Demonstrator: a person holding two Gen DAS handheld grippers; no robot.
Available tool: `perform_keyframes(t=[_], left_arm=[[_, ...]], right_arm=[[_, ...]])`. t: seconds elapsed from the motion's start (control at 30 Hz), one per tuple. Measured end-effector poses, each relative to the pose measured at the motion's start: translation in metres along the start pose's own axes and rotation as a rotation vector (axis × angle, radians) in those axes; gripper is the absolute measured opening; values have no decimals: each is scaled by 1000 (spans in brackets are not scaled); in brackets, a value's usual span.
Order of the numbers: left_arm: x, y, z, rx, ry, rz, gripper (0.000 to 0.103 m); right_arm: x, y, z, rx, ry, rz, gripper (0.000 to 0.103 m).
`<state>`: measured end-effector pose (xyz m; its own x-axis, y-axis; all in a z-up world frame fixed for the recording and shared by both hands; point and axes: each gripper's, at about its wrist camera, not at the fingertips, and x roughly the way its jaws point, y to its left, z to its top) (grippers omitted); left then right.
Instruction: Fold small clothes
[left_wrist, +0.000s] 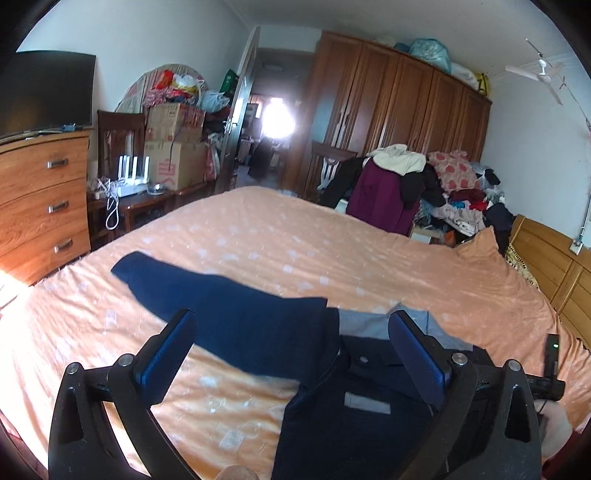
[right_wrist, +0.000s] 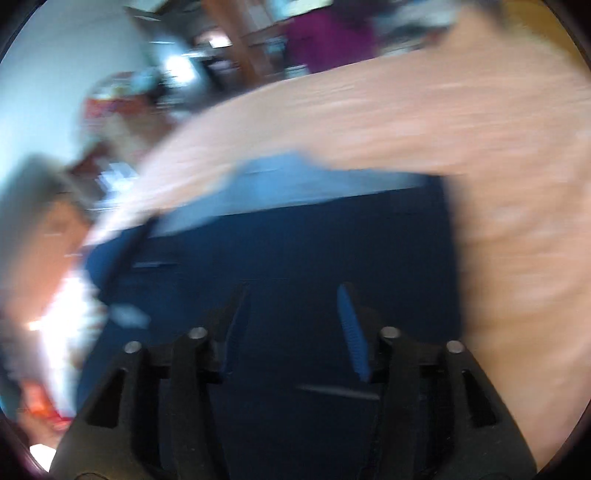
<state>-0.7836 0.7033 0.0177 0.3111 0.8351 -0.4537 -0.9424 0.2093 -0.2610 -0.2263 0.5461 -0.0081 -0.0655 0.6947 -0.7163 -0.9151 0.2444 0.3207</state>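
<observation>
Navy shirt collar away, sleeve stretched left, both grippers' fingers spread, empty

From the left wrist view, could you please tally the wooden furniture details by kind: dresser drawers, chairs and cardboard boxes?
Dresser drawers: 3
Chairs: 2 (the other by the wardrobe)
Cardboard boxes: 2, stacked
Total: 7
</observation>
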Motion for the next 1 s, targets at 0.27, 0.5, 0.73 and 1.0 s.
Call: perform_keyframes(t=[0.27,0.5,0.73,1.0], left_arm=[[24,-14,-23,-38,62,-29,103],[46,-10,-23,-63,87,-5,103],[80,71,-26,-156,147,51,103],[155,174,-10,-308,271,82,103]], right_arm=[[54,-87,-10,191,186,-15,3],[52,-108,-33,190,139,12,0],[9,-85,-28,144,57,-82,49],[4,-13,-35,65,52,-18,54]])
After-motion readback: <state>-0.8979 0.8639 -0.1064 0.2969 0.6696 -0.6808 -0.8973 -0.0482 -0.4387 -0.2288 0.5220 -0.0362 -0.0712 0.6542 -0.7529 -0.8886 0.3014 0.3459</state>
